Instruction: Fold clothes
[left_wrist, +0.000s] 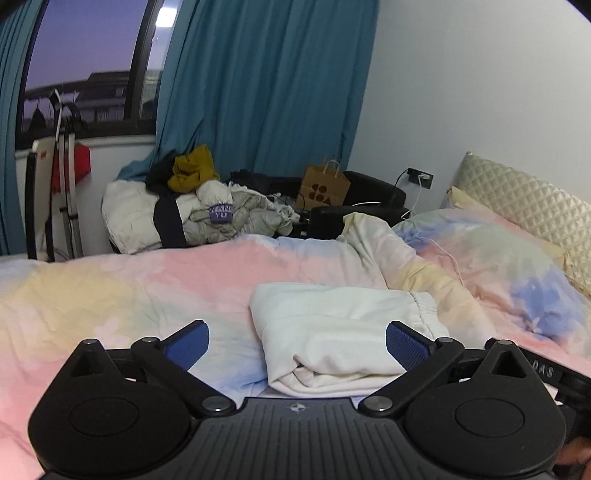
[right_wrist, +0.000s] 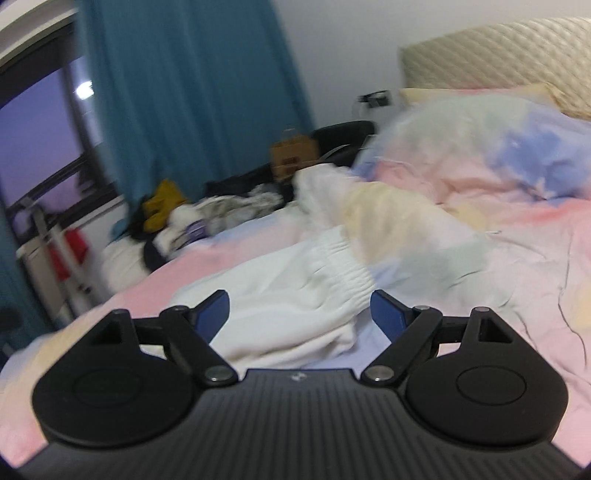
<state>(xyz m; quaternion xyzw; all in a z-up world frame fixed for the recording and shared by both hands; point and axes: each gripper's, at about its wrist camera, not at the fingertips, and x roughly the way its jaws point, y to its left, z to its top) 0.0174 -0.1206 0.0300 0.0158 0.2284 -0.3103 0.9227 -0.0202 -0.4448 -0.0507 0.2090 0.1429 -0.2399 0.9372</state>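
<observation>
On the pastel bedspread (left_wrist: 110, 288) lies a folded white garment (left_wrist: 343, 332), both grippers open.

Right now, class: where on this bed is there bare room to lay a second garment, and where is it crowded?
Free: the smooth pastel duvet left of the folded white garment, up to the bed's far edge. Crowded: the rumpled duvet and pillow to its right, and the heap of clothes beyond the bed. Both the left gripper and right gripper are open, holding nothing.

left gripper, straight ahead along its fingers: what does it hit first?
Probably the folded white fabric garment lying on the pastel tie-dye bedcover. The open left gripper frames it dead ahead and slightly below, pads clear. Depth is uncertain through the fisheye.
</observation>
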